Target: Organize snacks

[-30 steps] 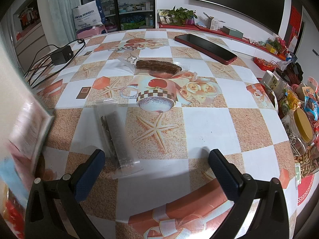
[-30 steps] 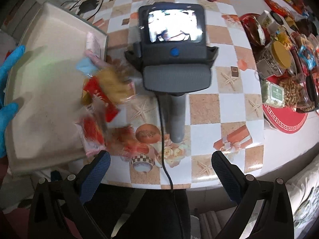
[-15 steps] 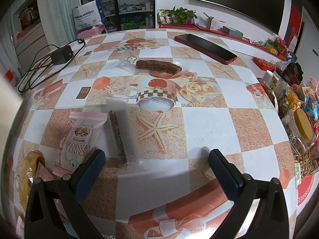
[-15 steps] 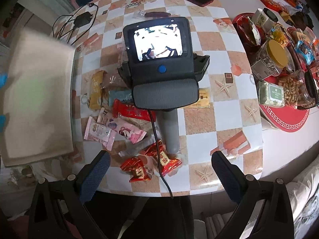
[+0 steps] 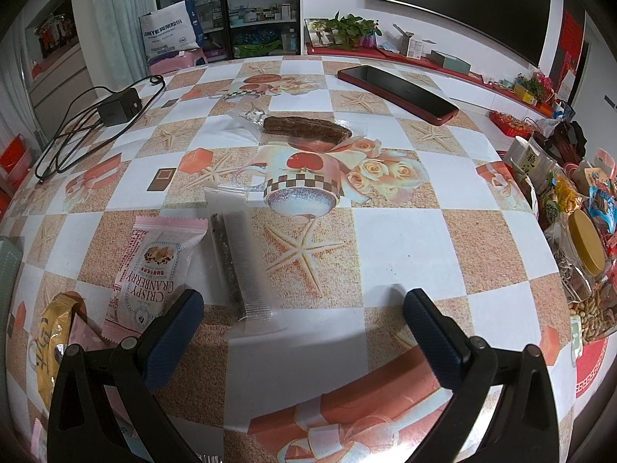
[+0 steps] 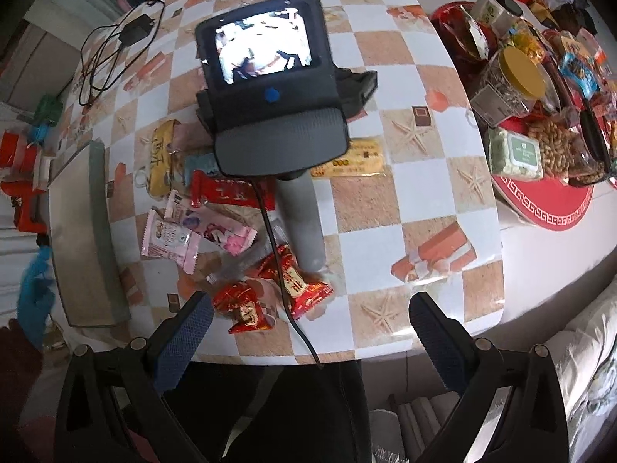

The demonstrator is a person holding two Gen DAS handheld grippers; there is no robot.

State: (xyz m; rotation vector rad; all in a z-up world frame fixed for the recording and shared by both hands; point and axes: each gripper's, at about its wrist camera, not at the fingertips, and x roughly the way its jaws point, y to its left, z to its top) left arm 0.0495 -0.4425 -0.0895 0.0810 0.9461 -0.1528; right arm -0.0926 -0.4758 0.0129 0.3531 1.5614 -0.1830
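Snacks (image 6: pixel 216 231) lie scattered on the table (image 5: pixel 405 239), left gripper (image 5: pixel 304 312) and right gripper (image 6: pixel 308 320) both wide, holding nothing.

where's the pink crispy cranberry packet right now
In the left wrist view, the pink cranberry packet lies flat on the table at lower left, just beyond the left gripper, beside a clear-wrapped bar.
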